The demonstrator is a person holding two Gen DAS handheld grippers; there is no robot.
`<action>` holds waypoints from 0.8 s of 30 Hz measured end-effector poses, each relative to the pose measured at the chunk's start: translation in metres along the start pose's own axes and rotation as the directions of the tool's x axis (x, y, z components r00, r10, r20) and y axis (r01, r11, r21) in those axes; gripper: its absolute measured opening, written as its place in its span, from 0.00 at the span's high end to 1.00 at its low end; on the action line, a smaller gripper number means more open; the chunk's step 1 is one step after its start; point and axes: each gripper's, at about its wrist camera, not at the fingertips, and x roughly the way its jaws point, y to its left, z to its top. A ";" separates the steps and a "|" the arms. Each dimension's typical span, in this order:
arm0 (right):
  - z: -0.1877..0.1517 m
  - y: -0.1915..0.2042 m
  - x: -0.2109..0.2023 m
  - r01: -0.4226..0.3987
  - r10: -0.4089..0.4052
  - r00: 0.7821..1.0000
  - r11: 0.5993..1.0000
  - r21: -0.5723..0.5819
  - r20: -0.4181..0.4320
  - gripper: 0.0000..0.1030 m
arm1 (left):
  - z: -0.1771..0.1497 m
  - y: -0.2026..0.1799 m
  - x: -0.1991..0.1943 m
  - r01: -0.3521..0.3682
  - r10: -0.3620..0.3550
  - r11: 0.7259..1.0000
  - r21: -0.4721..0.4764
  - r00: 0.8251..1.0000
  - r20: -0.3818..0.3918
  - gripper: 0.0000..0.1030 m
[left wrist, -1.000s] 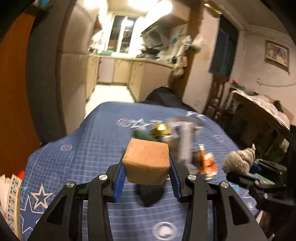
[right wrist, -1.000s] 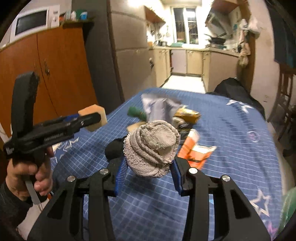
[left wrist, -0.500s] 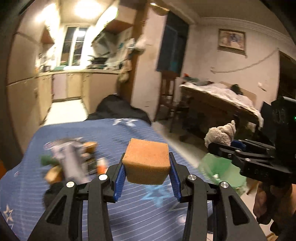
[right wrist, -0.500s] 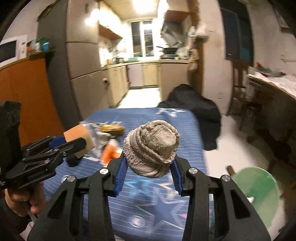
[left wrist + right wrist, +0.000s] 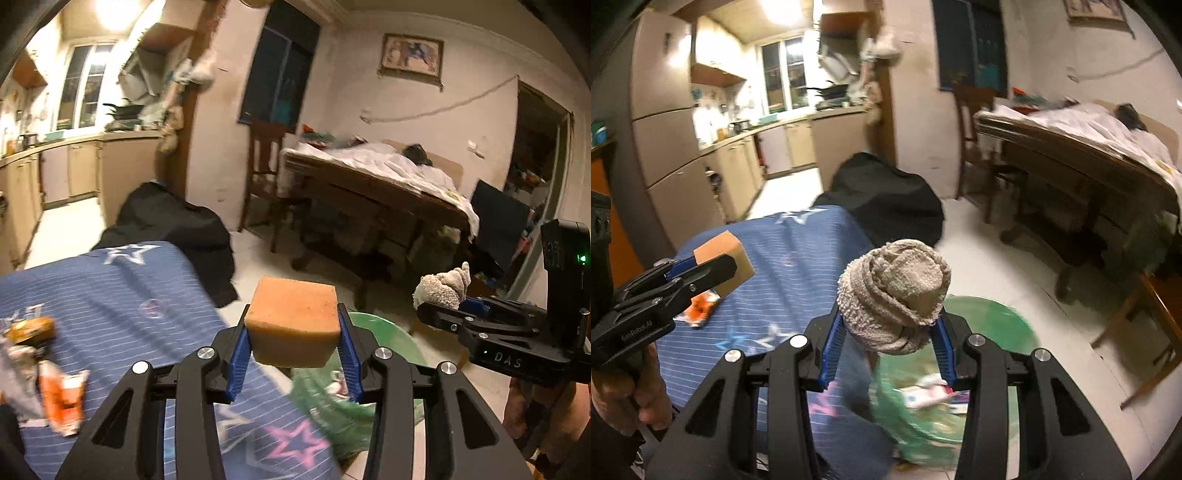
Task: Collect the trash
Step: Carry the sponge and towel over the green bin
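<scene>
The orange sponge (image 5: 293, 320) sits clamped in the left gripper (image 5: 293, 349) and the balled grey rag (image 5: 895, 295) in the right gripper (image 5: 890, 345), both now carried off the blue star-patterned table (image 5: 122, 288) to hang near the green bin (image 5: 990, 314) on the floor at its right. A second ago both were over the litter pile, so the drop looks next. Wrappers (image 5: 61, 397) remain far left on the cloth.

Warm glare from my kitchen ceiling lamp (image 5: 114, 14) blows out the top; the room is dim, the tablecloth (image 5: 110, 295) motion-blurred, edges fisheye-bent with black corners.
</scene>
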 end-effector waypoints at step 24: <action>-0.056 -0.129 0.101 0.005 0.075 0.922 0.979 0.205 -0.380 0.60 | -0.044 -0.055 0.235 0.094 -0.073 0.995 0.036 0.921 -0.382 0.58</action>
